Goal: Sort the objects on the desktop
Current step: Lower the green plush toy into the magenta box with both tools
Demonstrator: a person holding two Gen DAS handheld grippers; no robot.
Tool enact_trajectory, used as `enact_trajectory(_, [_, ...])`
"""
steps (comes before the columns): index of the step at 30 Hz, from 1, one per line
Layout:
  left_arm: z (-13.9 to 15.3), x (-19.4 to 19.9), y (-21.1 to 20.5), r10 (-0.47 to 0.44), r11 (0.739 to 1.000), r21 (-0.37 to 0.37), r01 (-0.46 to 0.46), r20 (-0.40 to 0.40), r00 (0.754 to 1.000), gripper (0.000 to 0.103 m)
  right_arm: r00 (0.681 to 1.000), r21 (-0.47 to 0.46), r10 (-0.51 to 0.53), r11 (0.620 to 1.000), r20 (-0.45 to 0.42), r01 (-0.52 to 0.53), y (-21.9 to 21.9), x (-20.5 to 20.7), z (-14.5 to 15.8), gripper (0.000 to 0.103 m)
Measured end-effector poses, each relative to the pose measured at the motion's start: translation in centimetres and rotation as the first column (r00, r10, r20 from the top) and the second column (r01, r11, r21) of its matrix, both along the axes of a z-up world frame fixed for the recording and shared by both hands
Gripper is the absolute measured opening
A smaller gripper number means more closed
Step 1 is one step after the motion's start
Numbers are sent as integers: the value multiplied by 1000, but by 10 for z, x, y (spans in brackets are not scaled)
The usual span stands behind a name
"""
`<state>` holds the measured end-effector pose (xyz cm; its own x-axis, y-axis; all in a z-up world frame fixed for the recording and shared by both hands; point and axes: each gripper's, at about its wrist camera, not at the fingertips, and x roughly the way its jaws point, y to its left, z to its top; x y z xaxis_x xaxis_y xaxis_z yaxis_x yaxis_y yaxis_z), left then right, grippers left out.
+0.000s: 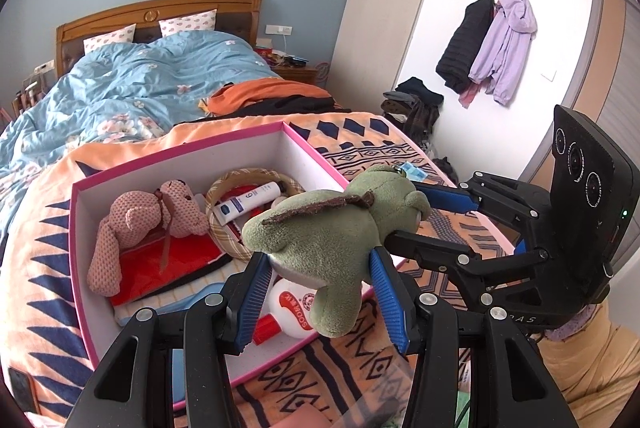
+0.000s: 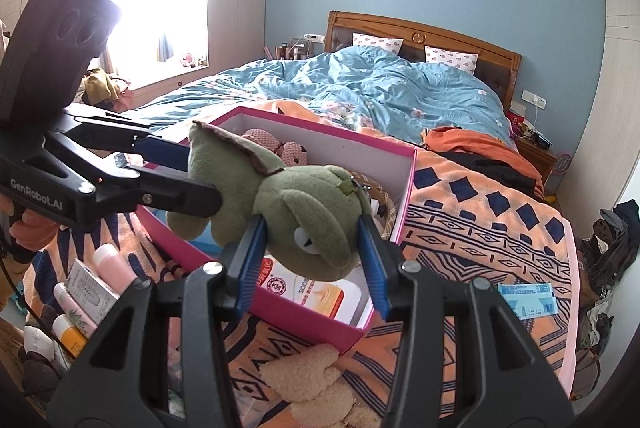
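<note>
Hidden: the green plush frog point(image 1: 320, 240) covers the middle of the pink box point(image 1: 76, 228); the white bottle point(image 1: 294, 304) under it shows only in part, its label hard to read.
Left claw point(image 1: 320, 302): blue pads partly open, clamped on the frog's lower body.
Right claw point(image 2: 310, 264): pads pressed to both sides of the frog's head.
Frog: held in the air by both claws at once, just above the near end of the box.
Box contents: pink knitted bear point(image 1: 148, 224) on a red cloth, a white tube point(image 1: 246, 202) inside a plaid ring.
Box place: on the orange patterned blanket point(image 2: 480, 228) at the foot of the bed.
Around: a beige plush point(image 2: 316, 384) before the box, tubes and a small carton point(image 2: 90, 290) to its left, a blue packet point(image 2: 528, 300) to its right.
</note>
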<state>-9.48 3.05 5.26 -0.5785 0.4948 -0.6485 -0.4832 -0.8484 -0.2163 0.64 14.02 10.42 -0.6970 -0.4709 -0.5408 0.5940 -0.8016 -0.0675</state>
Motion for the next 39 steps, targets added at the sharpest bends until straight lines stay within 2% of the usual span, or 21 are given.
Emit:
enact_trajectory(21, [-2, -32, -1, 40, 999, -13, -40, 12, 999, 51, 999, -18, 1, 1000, 38, 0, -3, -43, -1, 48])
enact_trajectory(39, [-11, -64, -8, 74, 997, 17, -75, 50, 996, 51, 997, -7, -7, 1000, 73, 7, -8, -76, -10, 48])
